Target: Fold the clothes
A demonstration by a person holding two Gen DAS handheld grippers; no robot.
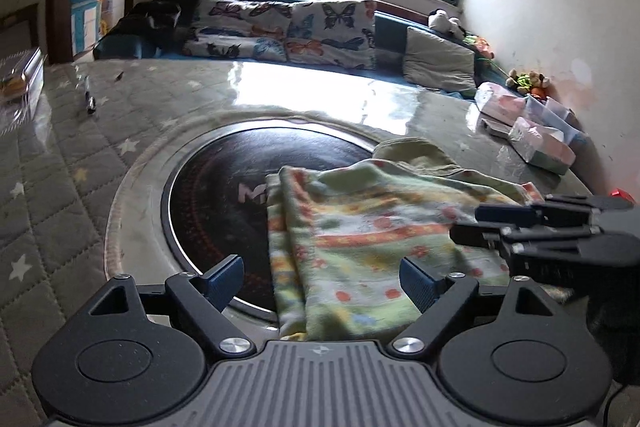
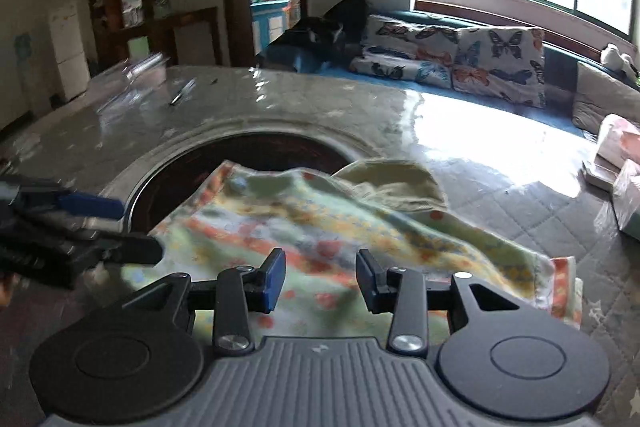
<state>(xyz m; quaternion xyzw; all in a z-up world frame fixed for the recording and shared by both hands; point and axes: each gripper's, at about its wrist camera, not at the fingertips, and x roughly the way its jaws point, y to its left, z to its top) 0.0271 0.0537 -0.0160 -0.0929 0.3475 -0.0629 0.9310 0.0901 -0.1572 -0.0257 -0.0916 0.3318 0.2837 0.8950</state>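
Left tool [image 1: 322, 281] open wide, right tool [image 2: 321, 281] open narrower, both empty over the patterned cloth [image 1: 360, 243] lying half across the round black plate [image 1: 224, 203] mid-surface. Best pinch the near edge at both corners (it's bunched), lift evenly. Quilted surface [image 1: 60, 163] under glossy film; sofa, window behind.

A green floral-striped cloth [image 1: 360, 247] lies rumpled and partly folded across the round black inset's edge — a plain olive garment [image 1: 416, 155] bunched just behind it, touching.
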